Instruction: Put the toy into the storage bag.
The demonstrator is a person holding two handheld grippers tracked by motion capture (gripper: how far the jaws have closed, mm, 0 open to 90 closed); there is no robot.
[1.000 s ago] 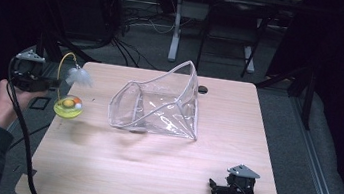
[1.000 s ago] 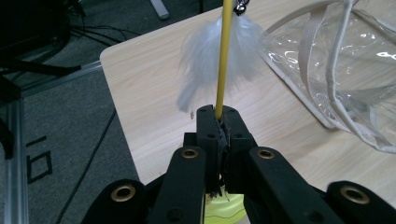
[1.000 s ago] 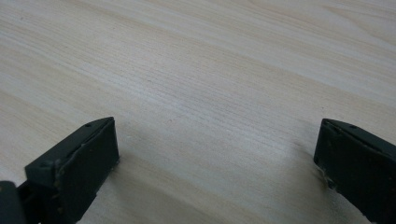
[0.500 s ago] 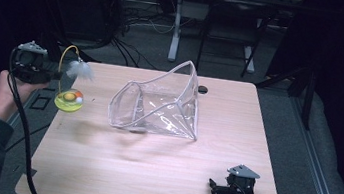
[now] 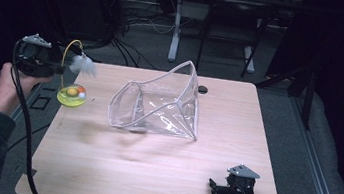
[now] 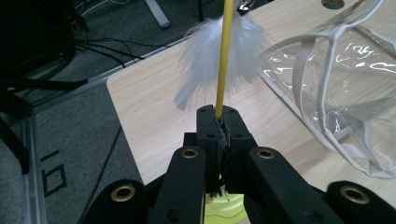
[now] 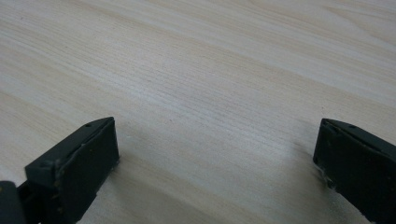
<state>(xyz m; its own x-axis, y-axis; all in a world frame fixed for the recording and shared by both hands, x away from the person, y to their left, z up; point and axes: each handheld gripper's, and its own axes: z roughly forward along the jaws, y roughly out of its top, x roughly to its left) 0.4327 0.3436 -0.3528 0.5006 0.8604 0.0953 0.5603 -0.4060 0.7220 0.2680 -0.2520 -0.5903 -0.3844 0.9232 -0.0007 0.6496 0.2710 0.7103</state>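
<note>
since a second ago the left gripper [image 5: 58,68] has carried the toy's yellow-green base [image 5: 71,96] off the table's left corner, out past the edge. its jaws are clamped tight on the yellow wire stem [image 6: 222,56], and the white feather tuft [image 5: 83,64] bobs just beyond the tips. the base hangs under the gripper, over the floor beside the wooden table [image 5: 149,175]. the clear plastic pouch [image 5: 159,105] lies open mid-table, well apart from the toy. the right gripper [image 5: 220,190] rests at the near right edge, jaws spread wide on bare wood, holding nothing. the risk: the thin springy wire could swing or slide in the grip and drop the base to the floor.
</note>
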